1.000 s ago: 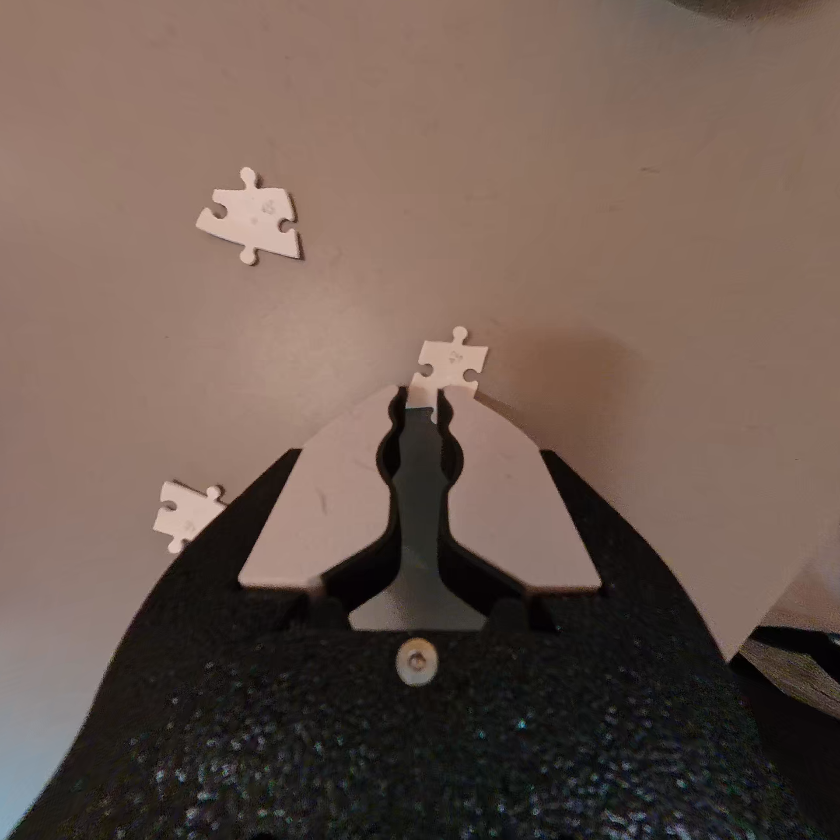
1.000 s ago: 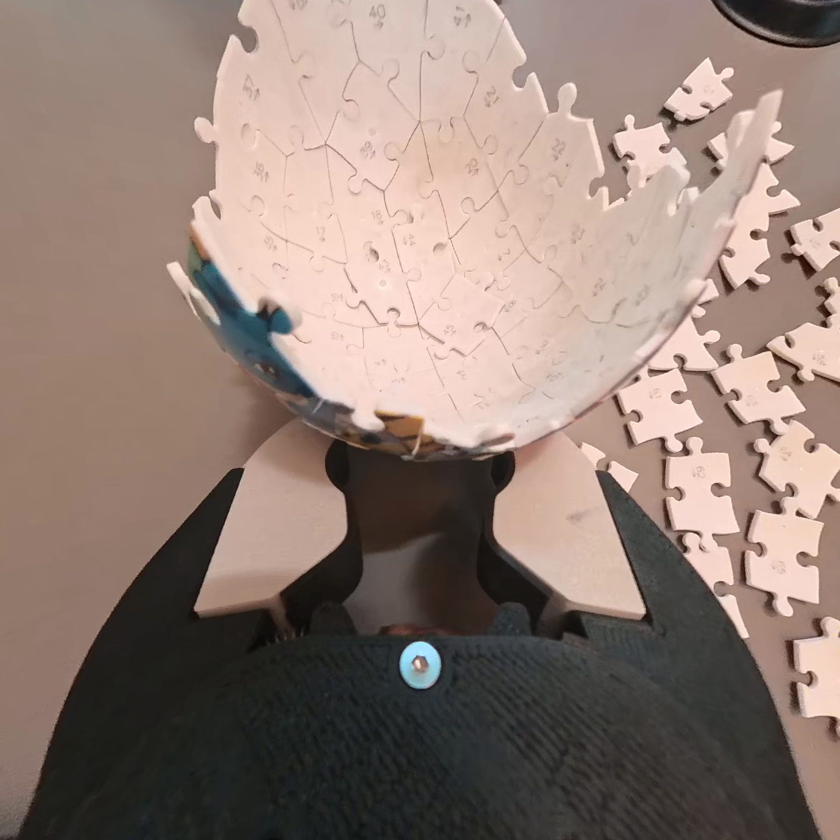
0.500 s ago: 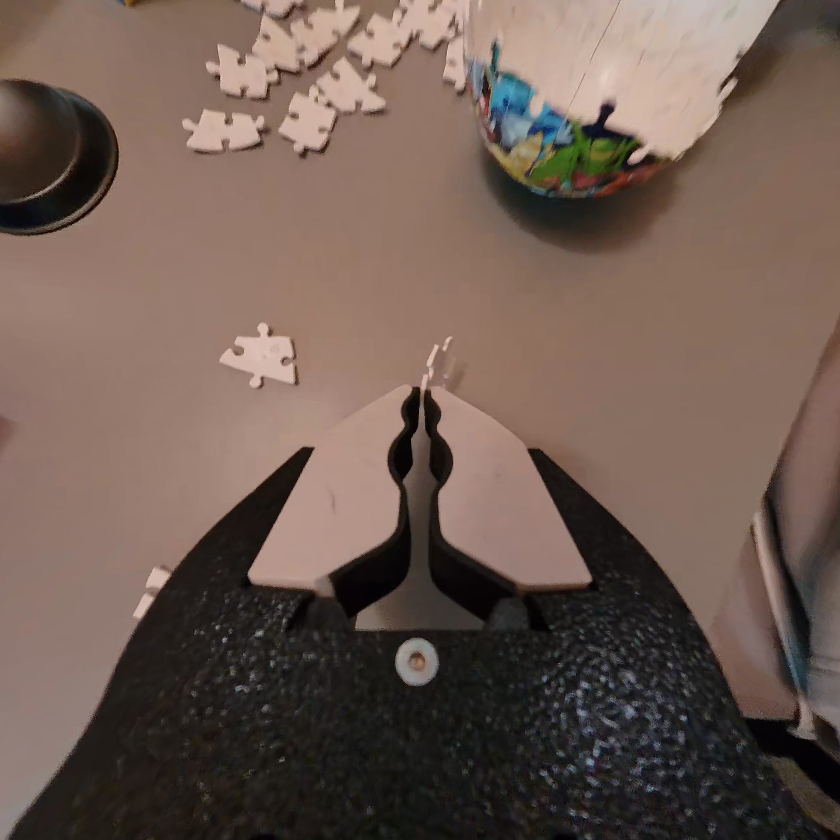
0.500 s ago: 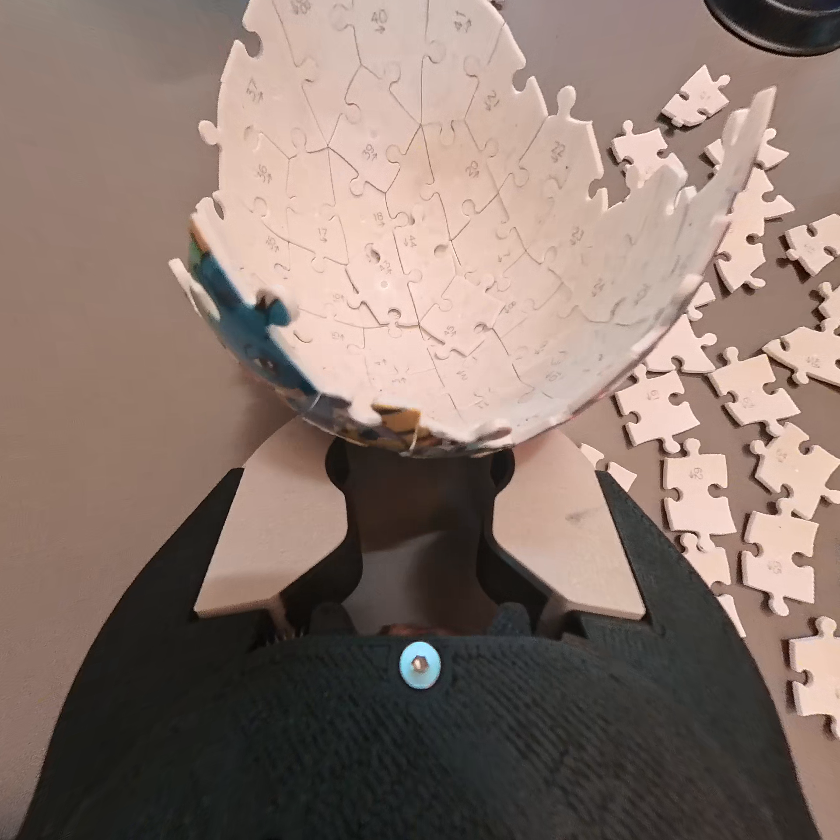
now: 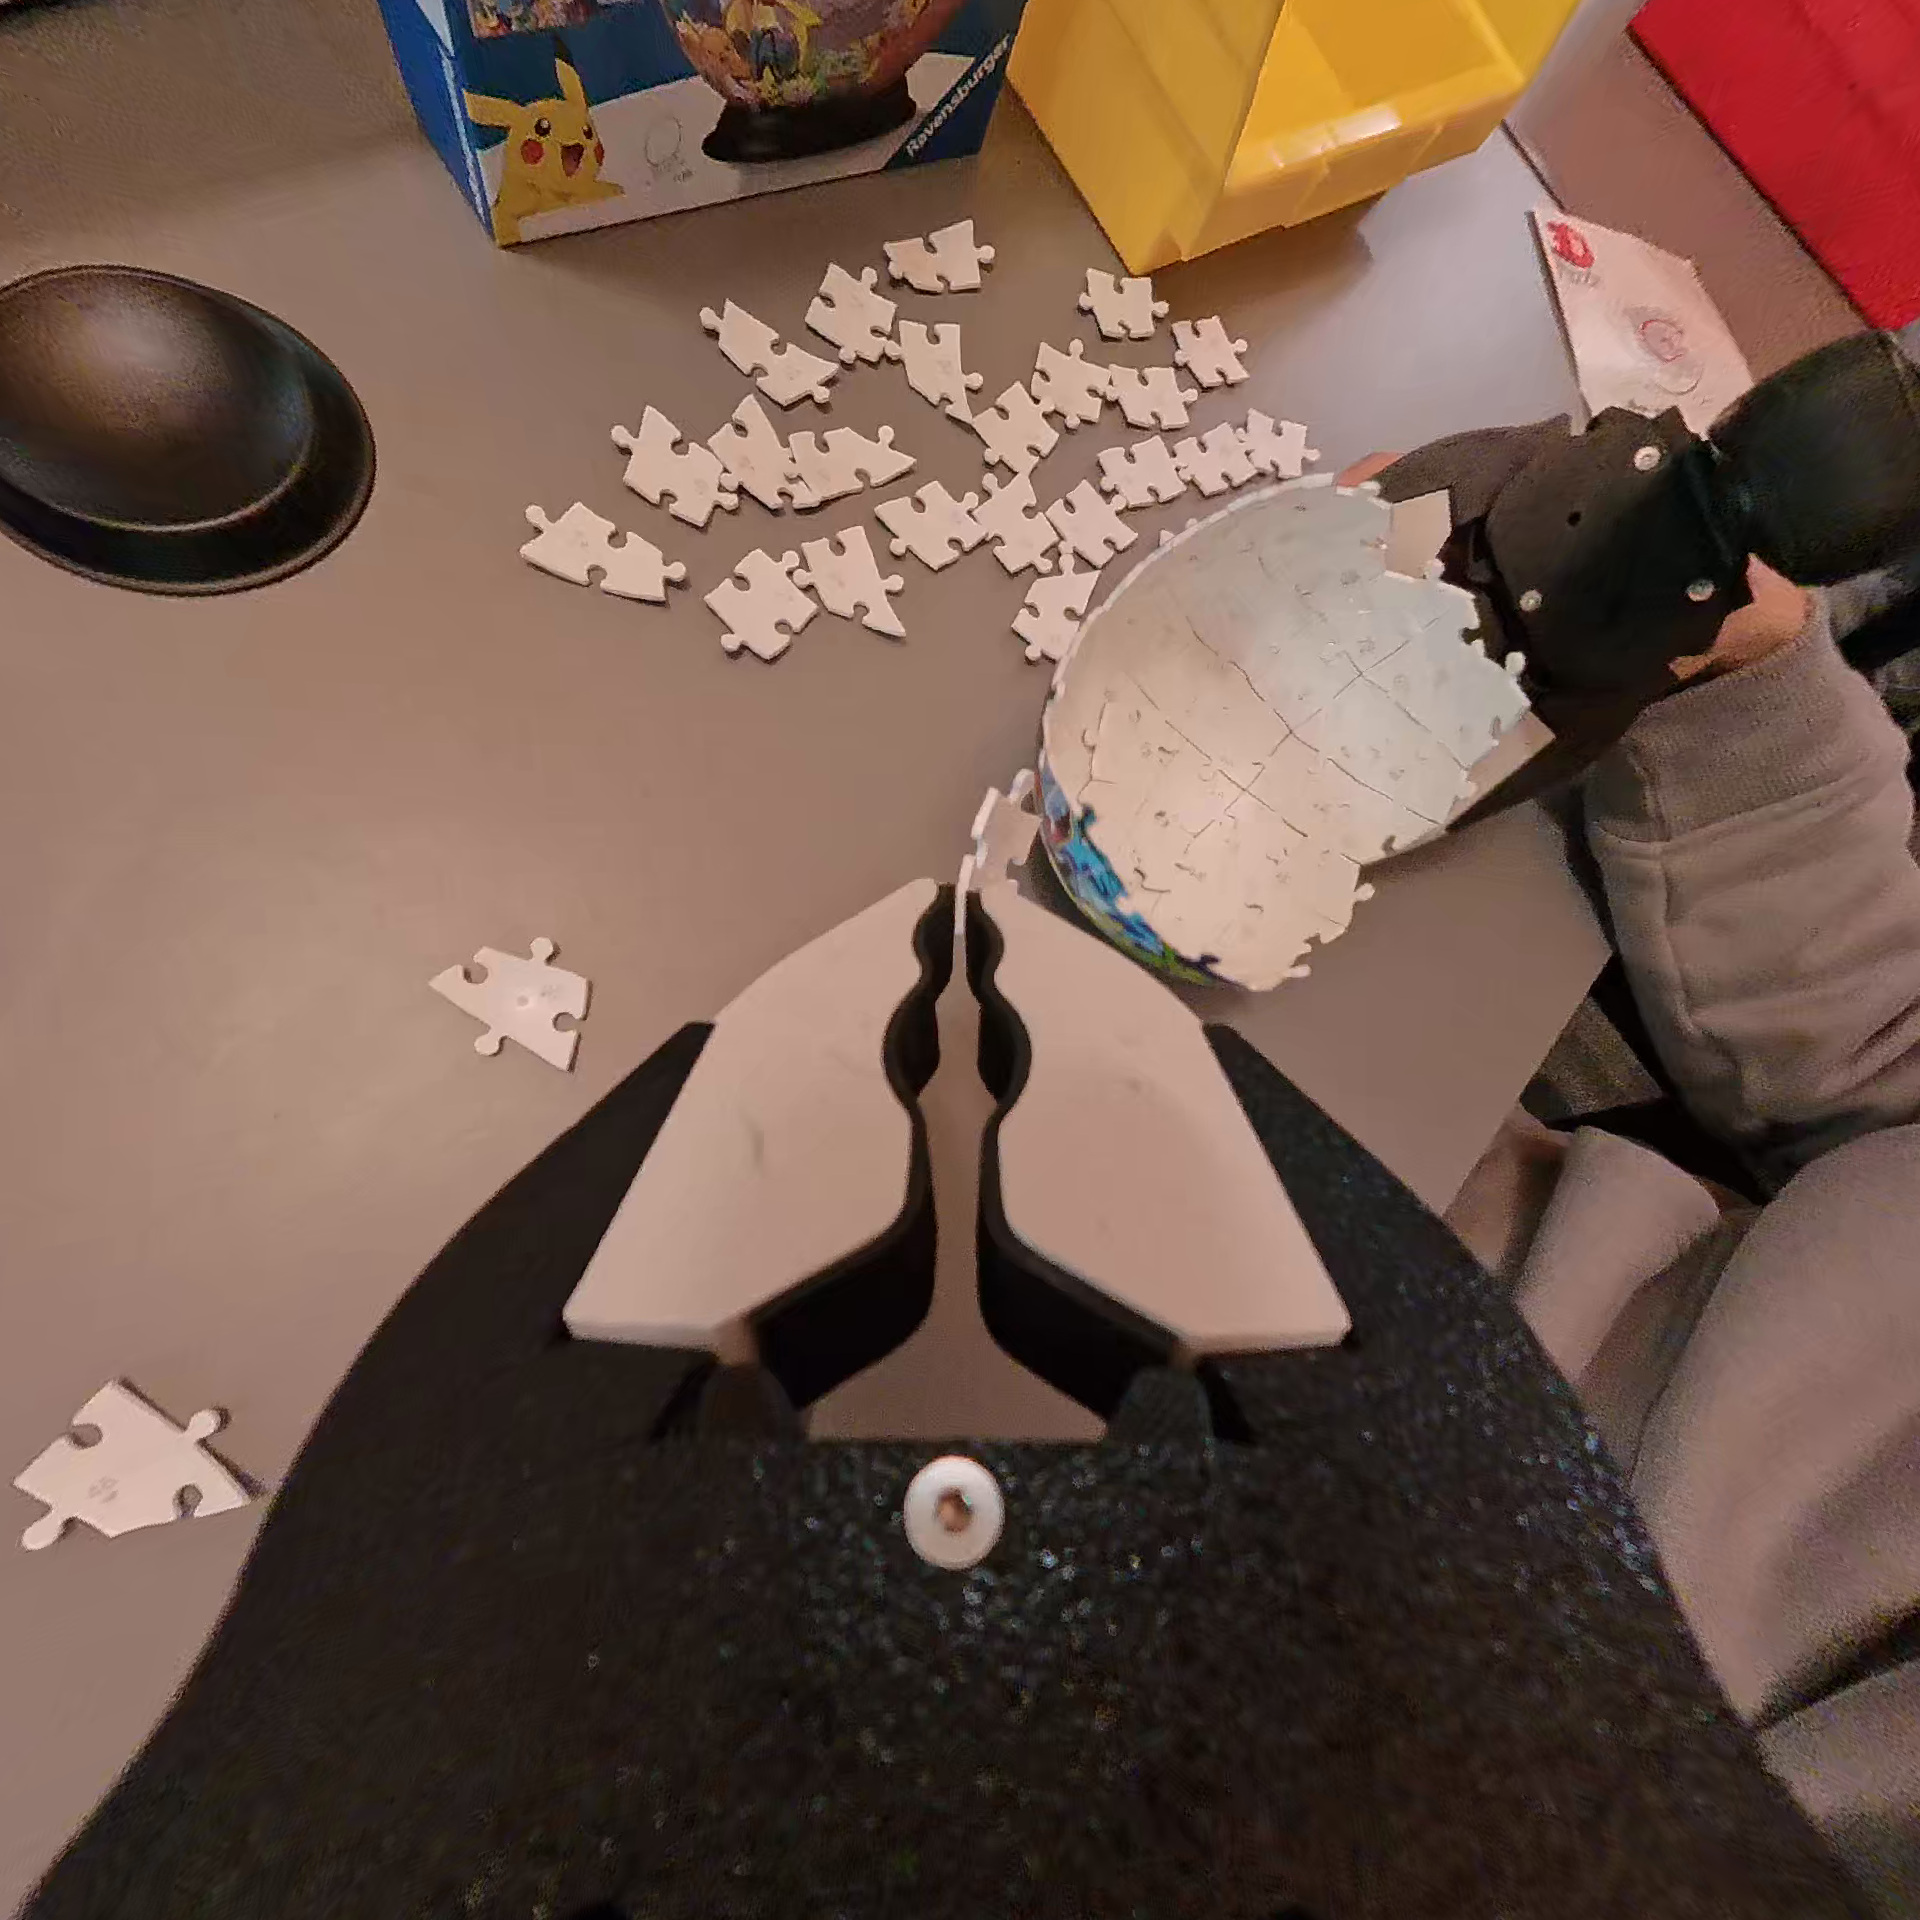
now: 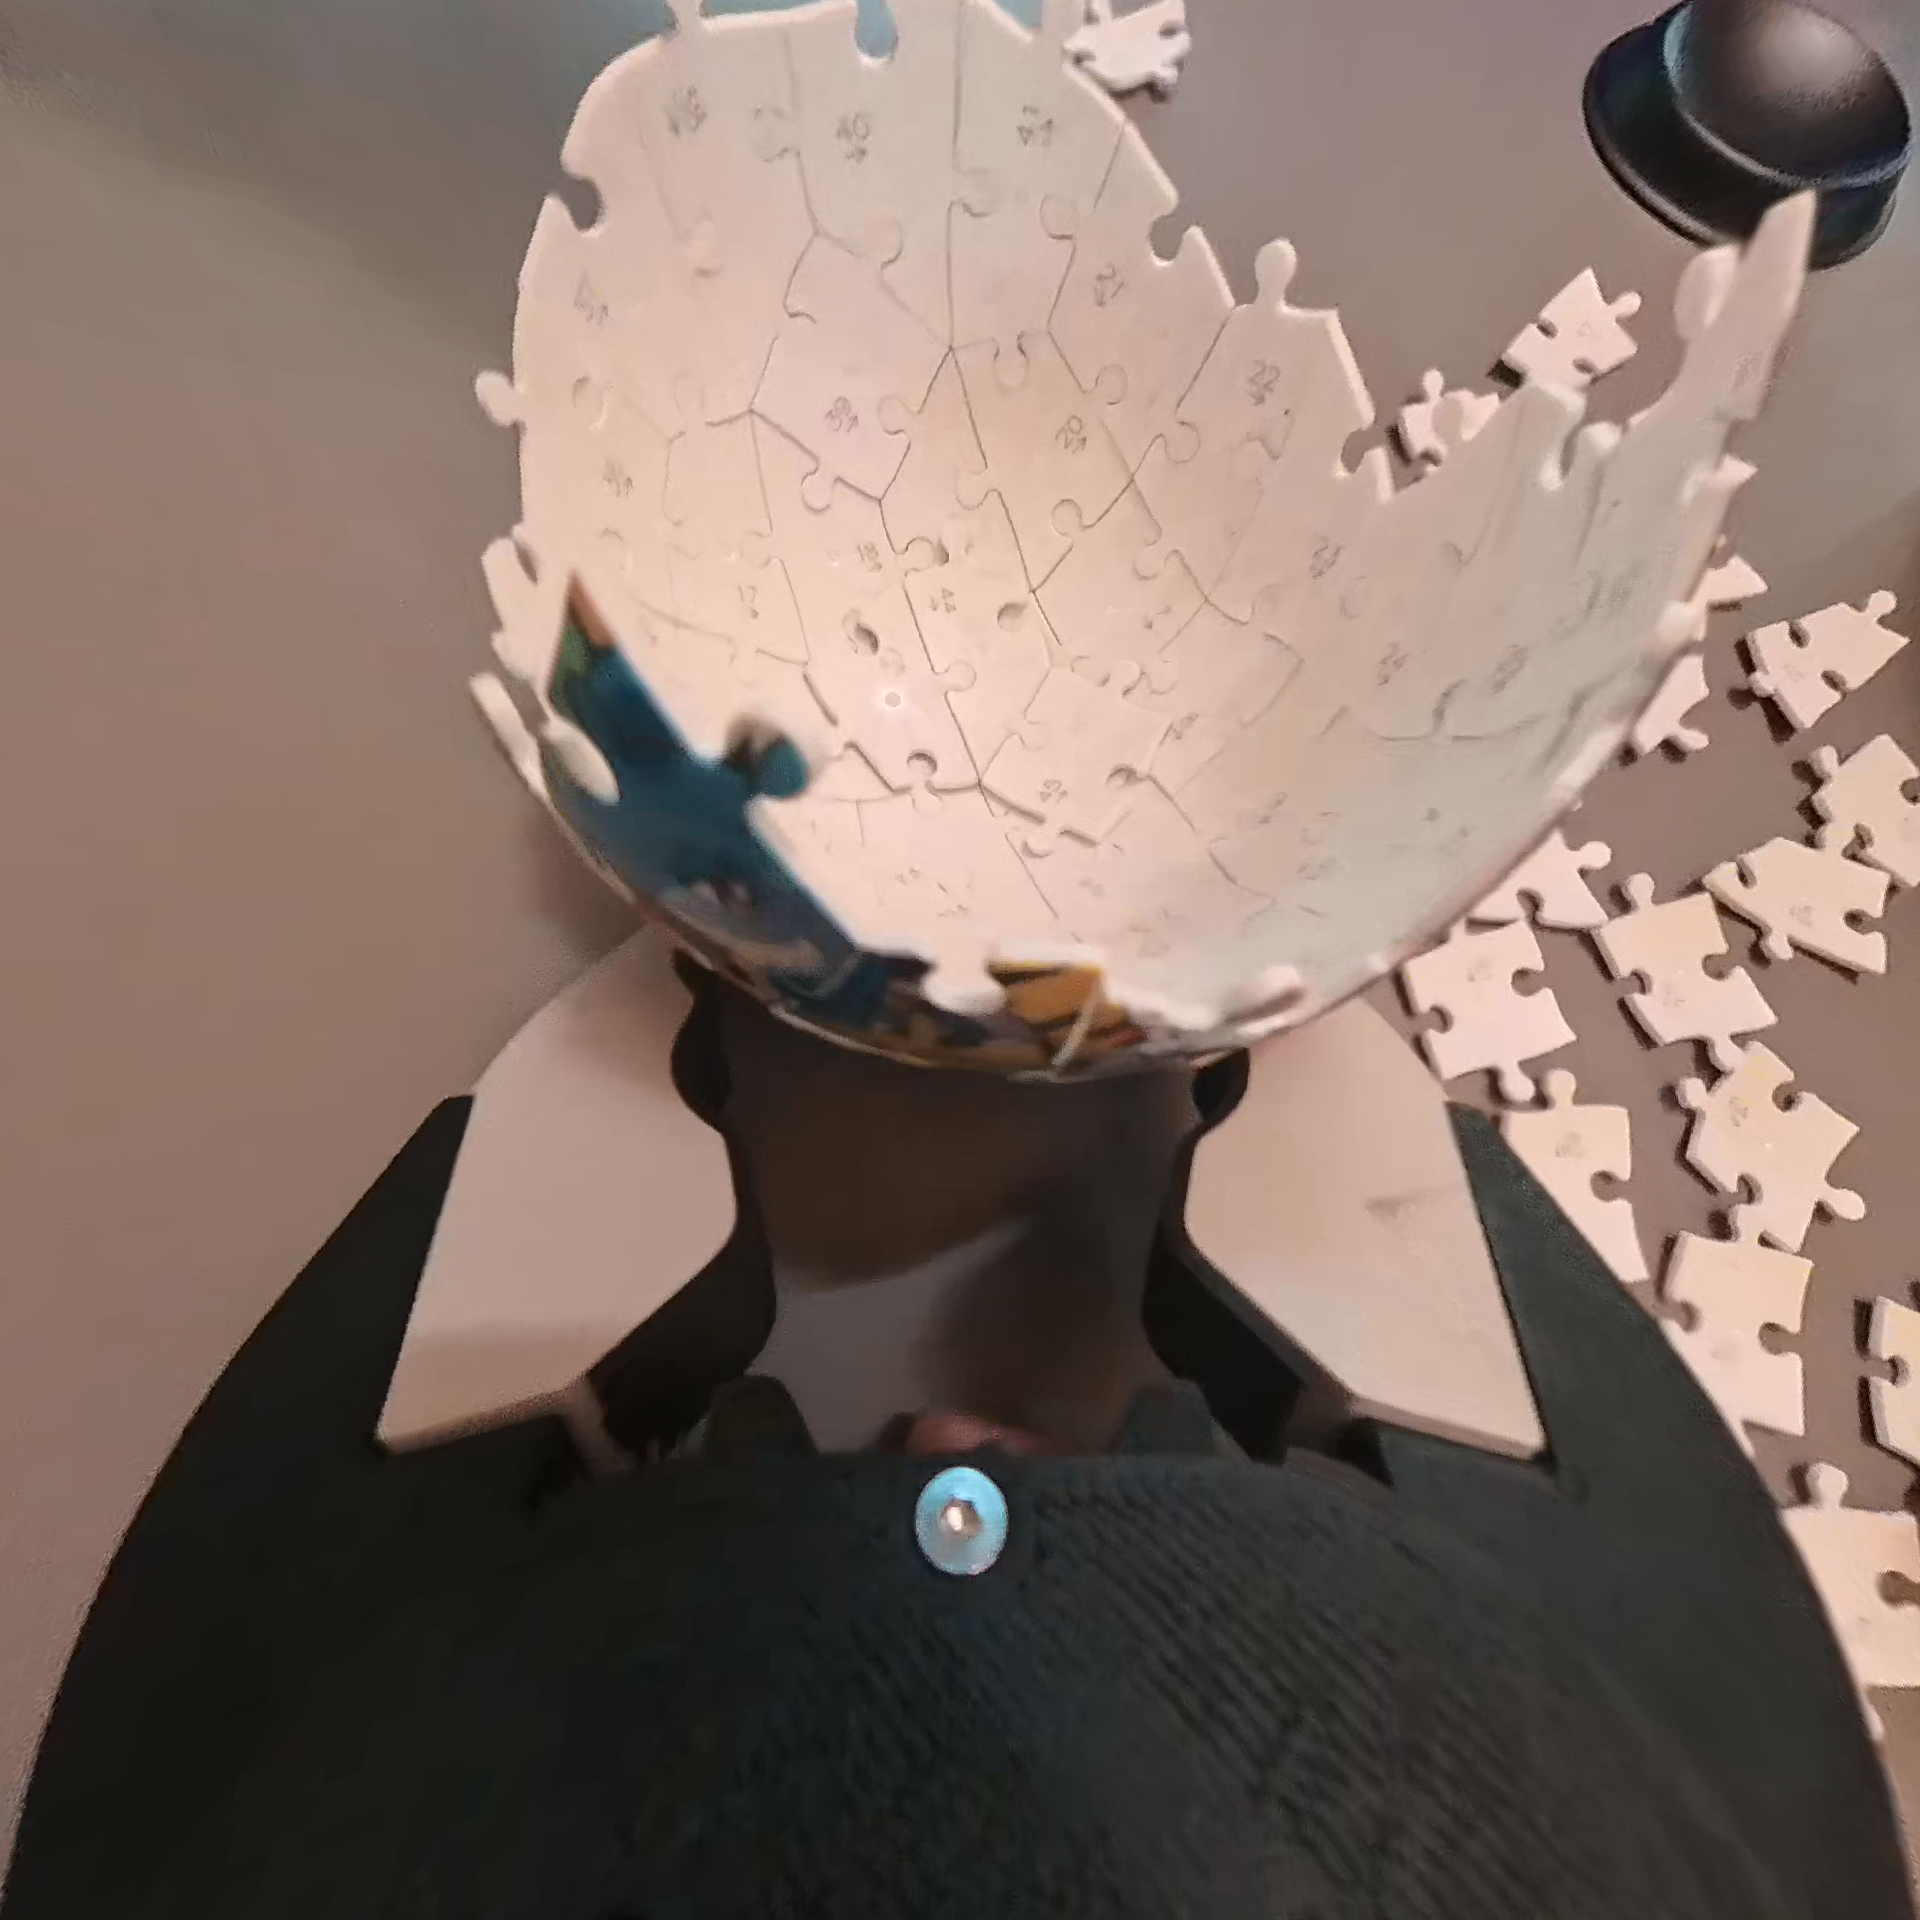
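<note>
Half a second ago the left gripper (image 5: 961, 902) held its white puzzle piece (image 5: 997, 842) well short of the half-built puzzle ball (image 5: 1247, 727); now the piece, pinched edge-on between nearly closed fingers, sits just beside the ball's blue rim. The right gripper (image 6: 961, 1023) keeps its fingers spread wide against the ball's coloured underside, much as before. Loose pieces (image 5: 935, 436) lie on the grey table (image 5: 312, 779) beyond, near a black domed stand (image 5: 156, 416).
</note>
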`<state>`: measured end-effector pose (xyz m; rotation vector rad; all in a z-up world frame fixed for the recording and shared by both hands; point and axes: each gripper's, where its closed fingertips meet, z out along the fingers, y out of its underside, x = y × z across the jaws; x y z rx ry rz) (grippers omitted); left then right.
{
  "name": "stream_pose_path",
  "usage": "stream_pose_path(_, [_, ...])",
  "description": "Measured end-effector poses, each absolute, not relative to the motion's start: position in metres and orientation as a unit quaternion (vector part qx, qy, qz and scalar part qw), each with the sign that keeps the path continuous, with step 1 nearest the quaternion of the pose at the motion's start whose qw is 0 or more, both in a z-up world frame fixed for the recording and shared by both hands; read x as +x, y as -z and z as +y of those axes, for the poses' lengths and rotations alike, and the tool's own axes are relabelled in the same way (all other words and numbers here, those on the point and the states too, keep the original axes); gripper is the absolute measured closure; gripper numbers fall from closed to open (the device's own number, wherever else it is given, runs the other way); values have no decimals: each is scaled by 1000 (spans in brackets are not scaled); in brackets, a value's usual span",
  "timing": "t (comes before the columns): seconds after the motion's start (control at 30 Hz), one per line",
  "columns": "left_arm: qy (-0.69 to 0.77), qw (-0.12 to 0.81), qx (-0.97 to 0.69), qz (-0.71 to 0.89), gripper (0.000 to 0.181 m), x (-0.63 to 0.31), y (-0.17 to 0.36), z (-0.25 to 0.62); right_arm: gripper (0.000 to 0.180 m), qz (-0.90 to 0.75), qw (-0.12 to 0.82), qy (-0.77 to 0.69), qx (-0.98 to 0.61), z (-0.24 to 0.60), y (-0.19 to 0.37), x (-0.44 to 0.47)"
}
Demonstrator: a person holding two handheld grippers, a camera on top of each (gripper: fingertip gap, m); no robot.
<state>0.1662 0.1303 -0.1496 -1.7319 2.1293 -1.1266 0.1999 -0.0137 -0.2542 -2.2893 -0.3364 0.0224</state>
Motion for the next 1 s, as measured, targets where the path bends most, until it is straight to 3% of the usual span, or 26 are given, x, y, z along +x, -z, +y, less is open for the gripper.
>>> stream_pose_path(0.2, [340, 49, -621, 705, 180, 160, 182, 143, 65, -146, 420, 28, -895, 2, 249, 196])
stream_pose_path(0.43, [359, 12, -659, 660, 180, 128, 226, 157, 73, -186, 443, 78, -873, 18, 240, 191])
stream_pose_path(0.63, [359, 39, -668, 651, 180, 114, 240, 171, 63, -213, 456, 144, -852, 35, 231, 187])
stream_pose_path(0.77, [336, 59, -646, 683, 157, 104, 252, 175, 62, -232, 453, 189, -840, 49, 226, 181])
stream_pose_path(0.9, [320, 162, -611, 706, 134, 100, 238, 178, 63, -244, 439, 220, -836, 56, 225, 176])
stream_pose_path(1.0, [349, 150, -552, 742, 113, 87, 234, 140, 62, -237, 441, 224, -836, 60, 224, 175])
